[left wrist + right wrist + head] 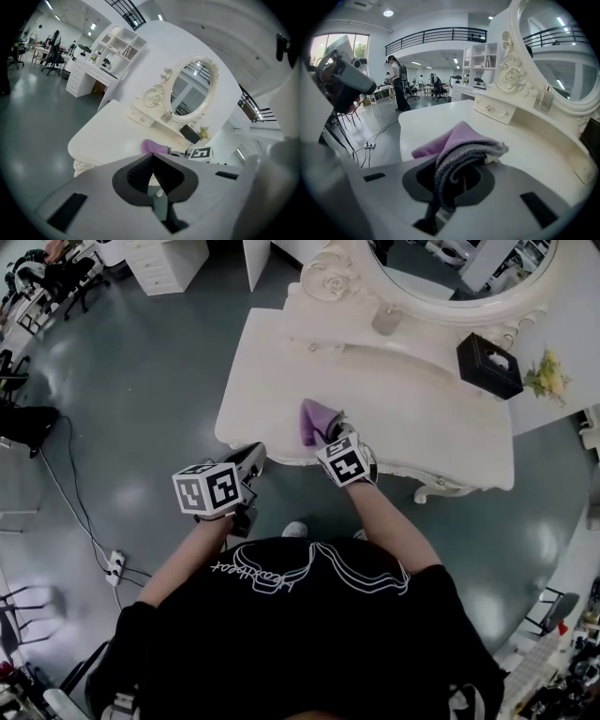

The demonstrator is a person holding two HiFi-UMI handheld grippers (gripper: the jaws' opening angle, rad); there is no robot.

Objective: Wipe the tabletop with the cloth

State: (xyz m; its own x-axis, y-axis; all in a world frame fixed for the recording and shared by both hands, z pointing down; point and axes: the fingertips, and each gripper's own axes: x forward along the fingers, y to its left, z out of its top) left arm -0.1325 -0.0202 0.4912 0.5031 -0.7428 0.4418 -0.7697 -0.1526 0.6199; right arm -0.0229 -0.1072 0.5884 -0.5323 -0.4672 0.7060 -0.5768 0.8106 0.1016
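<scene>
1. Head view: right tool (328, 432) sits over the near edge of the white tabletop (412, 418), clamped on the purple cloth (314, 418).
2. Cloth bunched, standing up out of the jaws just in from the front edge, left of the tabletop's centre. Cannot tell whether it touches the surface.
3. Right gripper view: jaws pinching a folded wad of the cloth. A rolled fold sits between the pads and looks grey in shadow. Purple end fans forward over the tabletop.
4. Left gripper view: left tool (151, 159) pressed together, pad tips touching, nothing between them.
5. Head view again: left tool off the tabletop, held over the grey floor (141, 381) just beside the front-left corner, pointing toward the table. Well apart from the cloth.
6. Back of the tabletop: oval mirror (450, 268) in a carved white frame, small glass bottle (386, 320) at its base, black tissue box (487, 365) to the right, yellow flowers (547, 376) just right of the box.
7. White power strip (114, 565) with cable on the floor, far left.
8. Person in a black printed top at bottom of the head view, one forearm reaching out to each tool.
</scene>
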